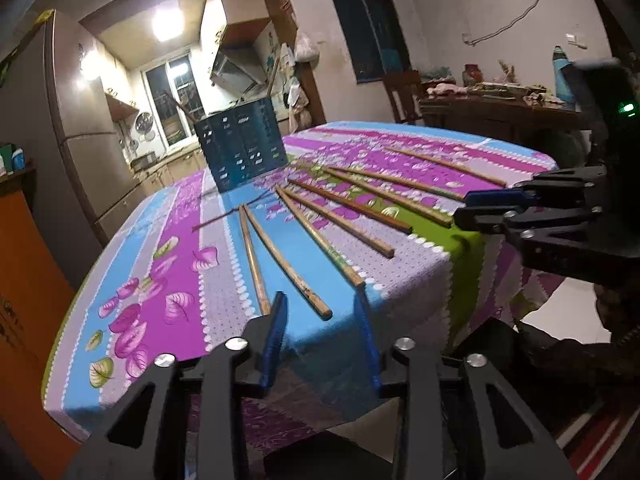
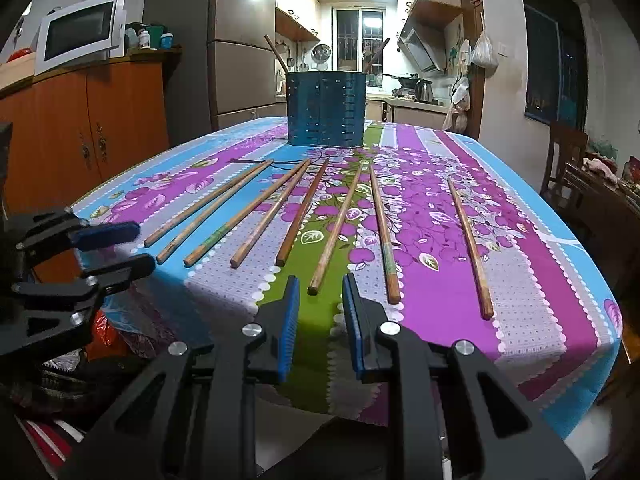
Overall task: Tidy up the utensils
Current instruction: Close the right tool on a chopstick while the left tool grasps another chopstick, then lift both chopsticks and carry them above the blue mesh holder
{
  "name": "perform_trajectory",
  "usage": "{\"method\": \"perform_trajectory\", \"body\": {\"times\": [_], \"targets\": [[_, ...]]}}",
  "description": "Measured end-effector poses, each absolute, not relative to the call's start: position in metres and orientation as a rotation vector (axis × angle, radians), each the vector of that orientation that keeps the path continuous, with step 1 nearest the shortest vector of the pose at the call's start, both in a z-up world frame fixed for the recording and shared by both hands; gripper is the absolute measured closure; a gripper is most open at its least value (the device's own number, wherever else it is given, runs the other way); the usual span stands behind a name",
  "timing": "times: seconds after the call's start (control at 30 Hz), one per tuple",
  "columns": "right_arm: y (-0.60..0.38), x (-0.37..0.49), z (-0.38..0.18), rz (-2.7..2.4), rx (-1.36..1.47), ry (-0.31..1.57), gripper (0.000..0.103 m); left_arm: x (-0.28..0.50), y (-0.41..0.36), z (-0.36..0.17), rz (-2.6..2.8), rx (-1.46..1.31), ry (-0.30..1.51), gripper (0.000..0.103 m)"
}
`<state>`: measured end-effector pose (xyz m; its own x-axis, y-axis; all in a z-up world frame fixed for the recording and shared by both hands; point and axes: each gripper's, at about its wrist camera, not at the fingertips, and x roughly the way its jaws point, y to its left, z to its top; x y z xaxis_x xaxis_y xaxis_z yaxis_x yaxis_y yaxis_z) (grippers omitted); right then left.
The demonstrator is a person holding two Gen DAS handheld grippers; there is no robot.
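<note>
Several wooden chopsticks (image 2: 300, 212) lie side by side on the flowered tablecloth (image 2: 440, 240), also in the left wrist view (image 1: 348, 212). A dark blue perforated utensil holder (image 2: 326, 110) stands at the far end with a chopstick or two in it; it also shows in the left wrist view (image 1: 242, 146). My left gripper (image 1: 322, 308) is open and empty at the near table edge, by the leftmost chopsticks' ends. My right gripper (image 2: 320, 292) is open and empty, just short of a middle chopstick's near end (image 2: 313, 290).
An orange cabinet (image 2: 92, 128) with a microwave (image 2: 80, 32) stands left of the table. A wooden chair (image 2: 568, 160) and a cluttered side table (image 1: 500, 100) stand to the right. A refrigerator (image 2: 240, 48) and the kitchen lie beyond.
</note>
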<state>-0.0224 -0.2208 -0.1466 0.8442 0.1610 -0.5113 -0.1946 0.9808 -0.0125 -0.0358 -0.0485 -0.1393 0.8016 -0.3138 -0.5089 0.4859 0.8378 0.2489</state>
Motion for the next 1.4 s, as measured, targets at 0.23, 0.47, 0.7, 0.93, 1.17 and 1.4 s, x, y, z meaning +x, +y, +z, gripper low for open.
{"method": "perform_trajectory", "body": {"times": [0.23, 0.47, 0.7, 0.93, 1.17, 1.4], "targets": [[-0.218, -0.014, -0.148, 0.209, -0.053, 0.540, 0.082, -0.029, -0.054, -0.145, -0.396, 0.371, 0.471, 0.076], [-0.218, -0.004, -0.153, 0.192, -0.060, 0.547, 0.083, -0.025, -0.052, -0.146, -0.377, 0.314, 0.472, 0.076], [-0.217, -0.004, -0.156, 0.174, -0.029, 0.531, 0.093, -0.023, -0.047, -0.148, -0.361, 0.245, 0.472, 0.088], [-0.217, -0.005, -0.156, 0.153, 0.032, 0.517, 0.098, -0.023, -0.045, -0.148, -0.330, 0.237, 0.456, 0.094], [-0.223, -0.003, -0.150, 0.141, 0.073, 0.503, 0.098, -0.030, -0.038, -0.135, -0.295, 0.244, 0.368, 0.095], [-0.223, -0.006, -0.125, 0.119, 0.026, 0.428, 0.098, -0.030, -0.030, -0.116, -0.271, 0.225, 0.315, 0.095]]}}
